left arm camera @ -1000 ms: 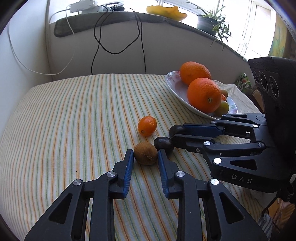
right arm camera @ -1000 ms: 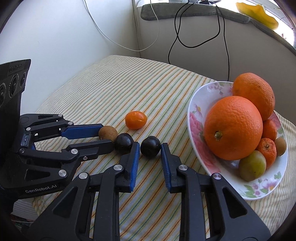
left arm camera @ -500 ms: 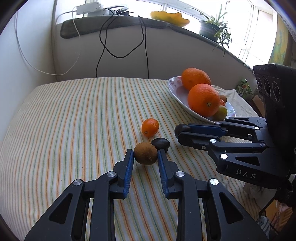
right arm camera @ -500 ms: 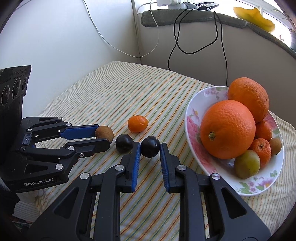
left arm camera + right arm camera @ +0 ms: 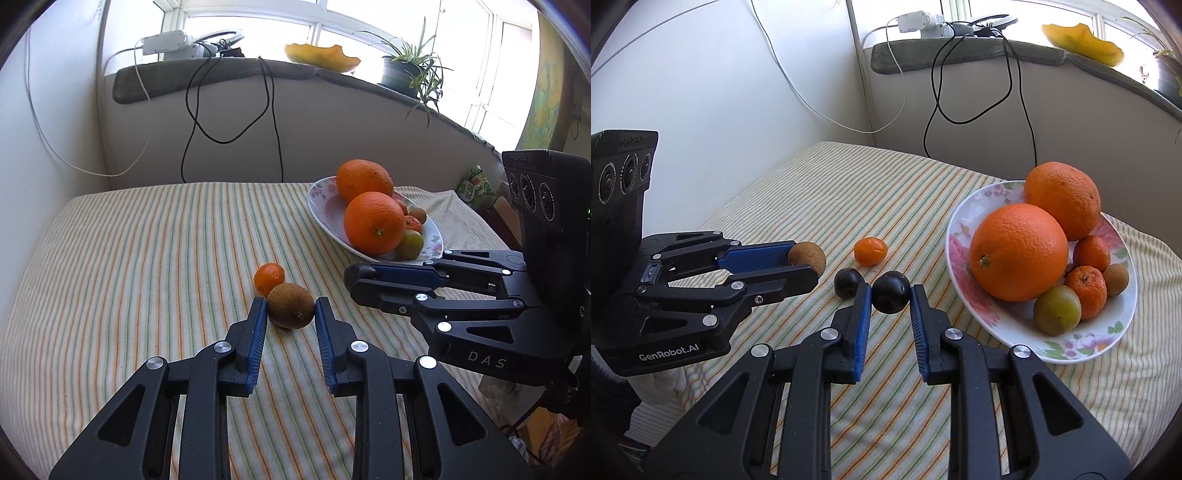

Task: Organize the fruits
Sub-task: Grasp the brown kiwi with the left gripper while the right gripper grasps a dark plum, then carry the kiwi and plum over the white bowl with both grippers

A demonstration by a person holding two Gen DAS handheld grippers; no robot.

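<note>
My left gripper [image 5: 290, 308] is shut on a brown round fruit [image 5: 290, 310], which hangs just above the striped cloth. It shows from the side as the left gripper [image 5: 807, 267] with the brown fruit [image 5: 807, 256] at its tips. My right gripper [image 5: 891, 293] is shut on a dark plum [image 5: 891, 291]. A second dark plum [image 5: 848, 282] and a small mandarin [image 5: 870, 251] lie on the cloth between the grippers. The floral bowl [image 5: 962, 240] on the right holds two big oranges [image 5: 1019, 251] and several small fruits.
The bowl [image 5: 325, 210] sits at the table's right side, close to the right gripper [image 5: 356, 277]. Walls close off the far and left sides. Cables [image 5: 273, 122] hang from a sill carrying a power strip [image 5: 166, 42], a yellow dish and a potted plant [image 5: 402, 77].
Both grippers have closed onto their fruits and risen from the cloth, the left with the brown fruit, the right with one dark plum. The other plum and the mandarin stayed put.
</note>
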